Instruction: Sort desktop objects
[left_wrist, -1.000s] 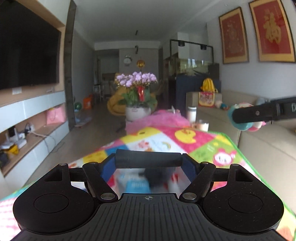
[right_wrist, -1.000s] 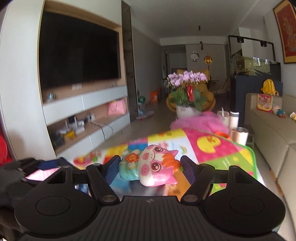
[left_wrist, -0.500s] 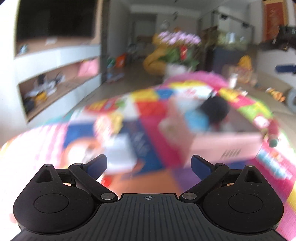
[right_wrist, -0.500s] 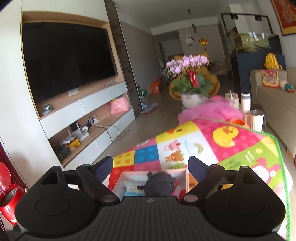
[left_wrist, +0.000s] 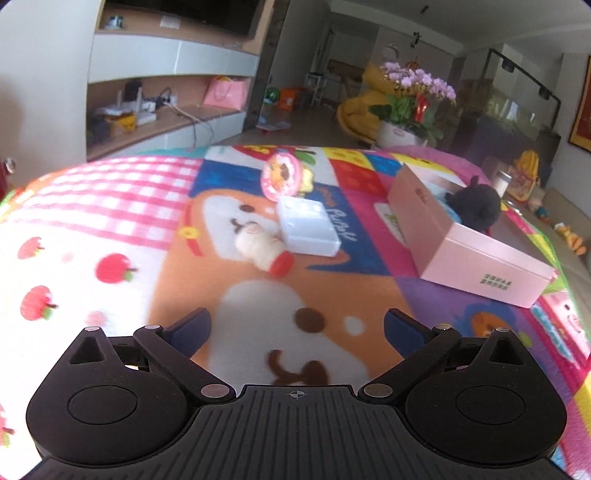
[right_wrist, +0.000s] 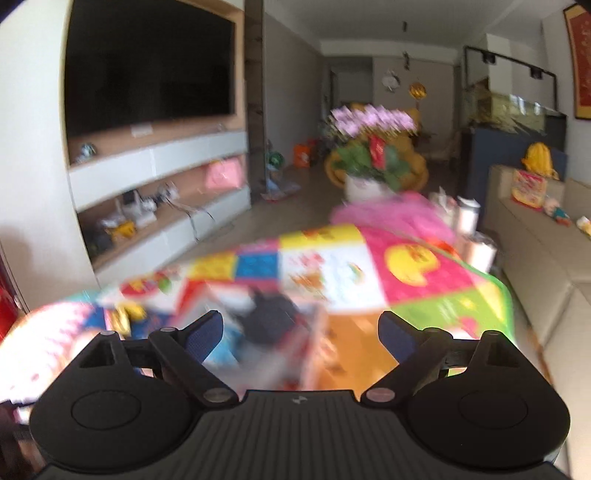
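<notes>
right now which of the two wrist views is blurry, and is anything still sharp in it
Right wrist view: the play mat and the pink box are motion-smeared, while the right hand-held gripper itself is crisp. Left wrist view: mostly sharp, the small bottle and white case read clearly, with slight softness and fisheye bending at the edges.

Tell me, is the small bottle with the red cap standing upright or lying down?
Lying down. The small bottle rests on its side on the play mat, red cap toward the camera, beside the white plastic case.
</notes>
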